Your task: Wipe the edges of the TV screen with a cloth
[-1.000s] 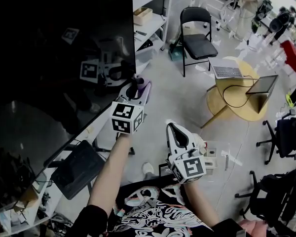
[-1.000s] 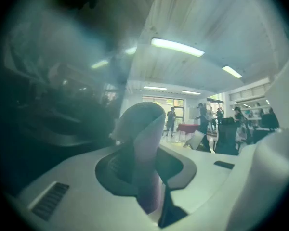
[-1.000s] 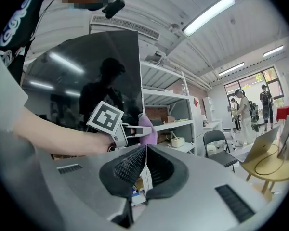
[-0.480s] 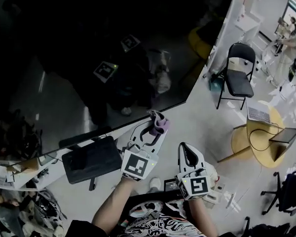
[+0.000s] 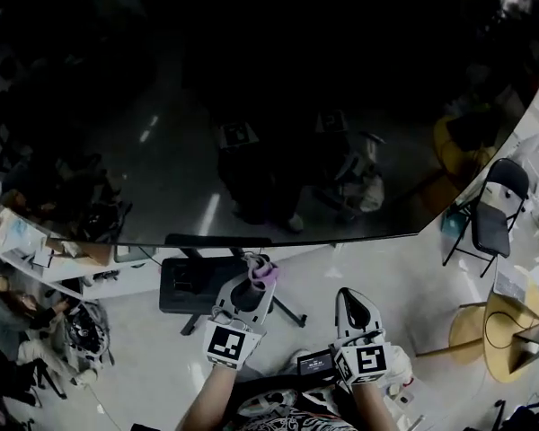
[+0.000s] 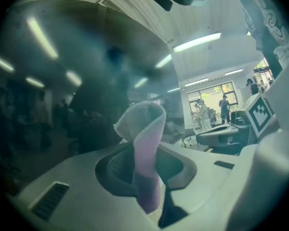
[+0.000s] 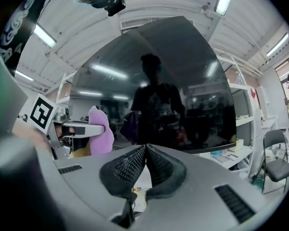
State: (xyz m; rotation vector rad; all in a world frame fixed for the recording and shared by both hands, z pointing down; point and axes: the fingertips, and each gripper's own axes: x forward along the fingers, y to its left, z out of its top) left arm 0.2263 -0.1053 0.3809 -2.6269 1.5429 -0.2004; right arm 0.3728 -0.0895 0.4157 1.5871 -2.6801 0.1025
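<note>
Your left gripper (image 5: 251, 285) clamped on cloth (image 6: 145, 150). Cloth looks soft, light, floppy; free tip pokes ahead of jaws, TV screen (image 5: 251, 106) bottom edge just beyond. Grip best low on fold. Right gripper (image 7: 145, 154) closed, empty.

I see the TV screen (image 5: 251, 79) glossy and mirror-like, the cloth (image 6: 147, 153) soft and fleecy, the right gripper (image 7: 145, 150) matt plastic with ribbed jaws.

The pale floor (image 5: 377, 272) is carrying a black folding chair (image 5: 491, 227) at right and a round wooden table (image 5: 496, 317) at lower right.
</note>
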